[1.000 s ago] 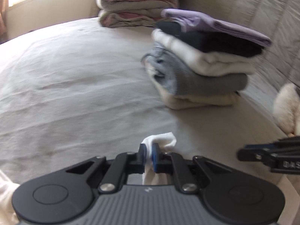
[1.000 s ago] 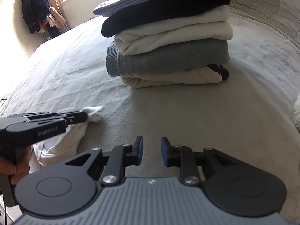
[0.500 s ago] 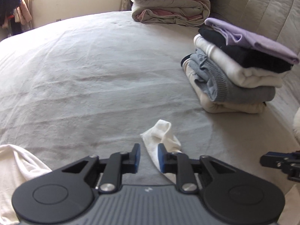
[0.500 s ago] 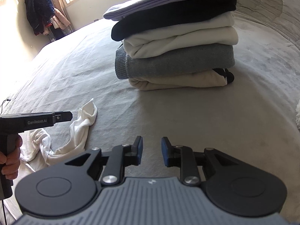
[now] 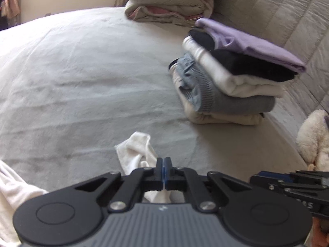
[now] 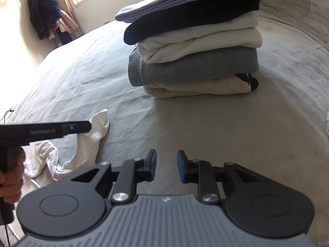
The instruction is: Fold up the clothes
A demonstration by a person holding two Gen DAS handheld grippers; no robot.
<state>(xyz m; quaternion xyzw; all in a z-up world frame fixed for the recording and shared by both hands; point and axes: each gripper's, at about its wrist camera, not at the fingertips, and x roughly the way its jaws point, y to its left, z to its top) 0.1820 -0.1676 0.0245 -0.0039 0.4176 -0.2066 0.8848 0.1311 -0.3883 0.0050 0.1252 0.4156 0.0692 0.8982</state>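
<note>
Bed (image 6: 205, 135) pale grey, plain. Garment (image 6: 90, 144) white. Stack (image 6: 195, 47) top to btm: lilac, black, white, grey knit, cream. Grippers (image 6: 165, 165) black w/ blue pads (image 6: 152, 162). Quilts (image 5: 166, 2) beige w/ pink.

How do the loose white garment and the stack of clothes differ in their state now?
The white garment lies crumpled and unfolded; the stack of clothes is neatly folded in layers. The left gripper pinches the garment's end; nothing touches the stack. The garment is one colour; the stack mixes lilac, black, white, grey, cream. Both rest on the bed.
</note>
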